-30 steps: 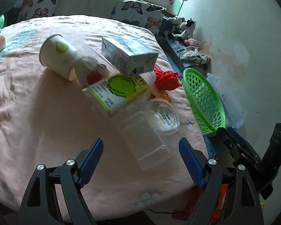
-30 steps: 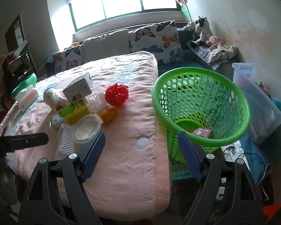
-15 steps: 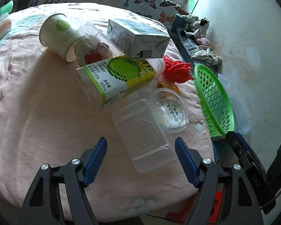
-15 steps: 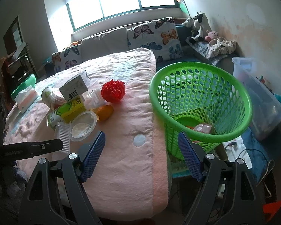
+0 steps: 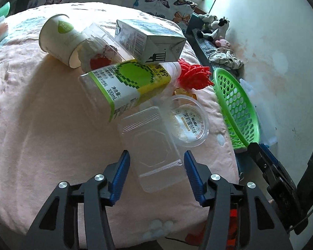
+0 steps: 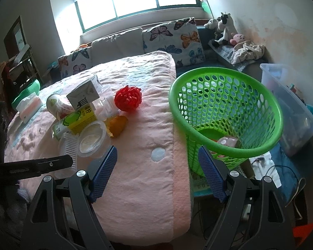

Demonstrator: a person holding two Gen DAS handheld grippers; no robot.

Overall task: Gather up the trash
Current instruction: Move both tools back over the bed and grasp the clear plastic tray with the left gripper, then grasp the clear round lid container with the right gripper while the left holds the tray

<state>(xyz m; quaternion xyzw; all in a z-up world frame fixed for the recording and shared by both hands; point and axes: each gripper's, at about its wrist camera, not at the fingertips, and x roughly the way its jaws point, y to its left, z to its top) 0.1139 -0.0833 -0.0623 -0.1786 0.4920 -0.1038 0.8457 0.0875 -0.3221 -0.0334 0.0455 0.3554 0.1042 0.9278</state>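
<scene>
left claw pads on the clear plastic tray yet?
Cannot tell. In the left wrist view the left claw, whose jaws have just been closing, straddles the clear rectangular plastic tray; transparent edges hide contact.

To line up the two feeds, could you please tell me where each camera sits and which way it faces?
Left wrist: on the left gripper, looking down at the clear plastic tray between its blue fingers, which have just been closing; the right gripper shows at right.
Right wrist: on the right gripper, open, facing the pink blanket, the window beyond; the left gripper's black arm intrudes at left.
Shared: the tray, green basket, red pompom.
</scene>
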